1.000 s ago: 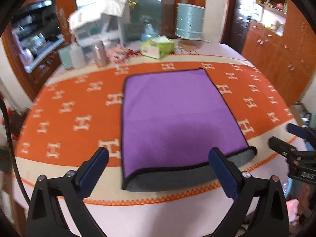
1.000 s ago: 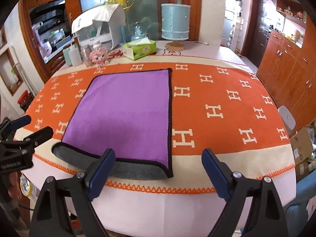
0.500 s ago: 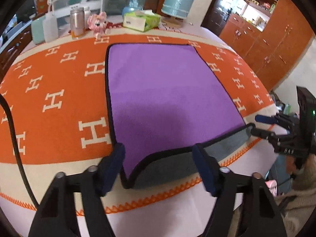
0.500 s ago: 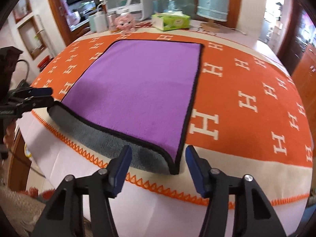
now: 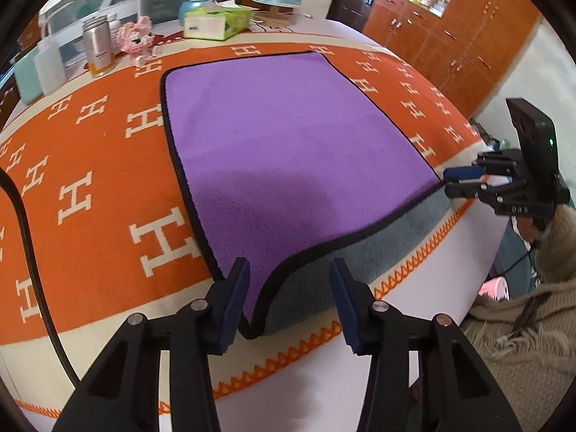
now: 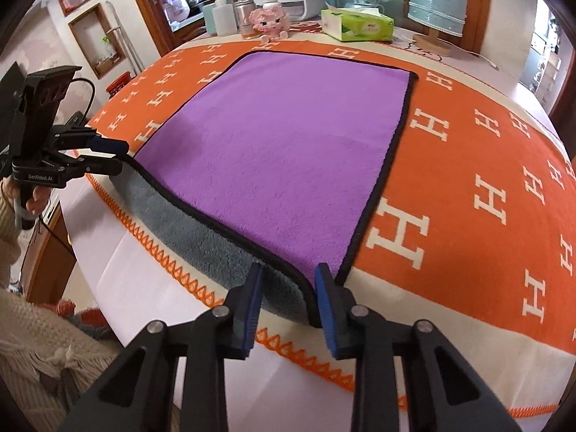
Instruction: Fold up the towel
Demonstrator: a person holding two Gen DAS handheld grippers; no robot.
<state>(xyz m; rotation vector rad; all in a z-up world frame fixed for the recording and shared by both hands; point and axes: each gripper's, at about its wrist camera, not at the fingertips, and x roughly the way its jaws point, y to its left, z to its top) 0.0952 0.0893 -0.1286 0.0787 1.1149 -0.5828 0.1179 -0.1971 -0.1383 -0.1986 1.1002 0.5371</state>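
On an orange H-patterned tablecloth (image 5: 90,165) lies the purple towel (image 5: 288,151) — wooden cabinets (image 5: 450,36) behind, both grippers' jaws open.

One towel (image 5: 288,151), two claws (image 5: 289,289) (image 6: 288,293), one tissue box (image 6: 356,23), one lamp (image 6: 437,0).

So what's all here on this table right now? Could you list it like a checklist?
Surface: table under an orange blanket with white H marks.
Job's things: purple towel lying flat, grey underside showing along its near edge.
Clutter: tissue box, pink toy, bottles, lamp at the far edge.
Grippers: left gripper and right gripper both open, each straddling a near towel corner.
Cables: black cable across the blanket.
Surroundings: wooden cabinets.
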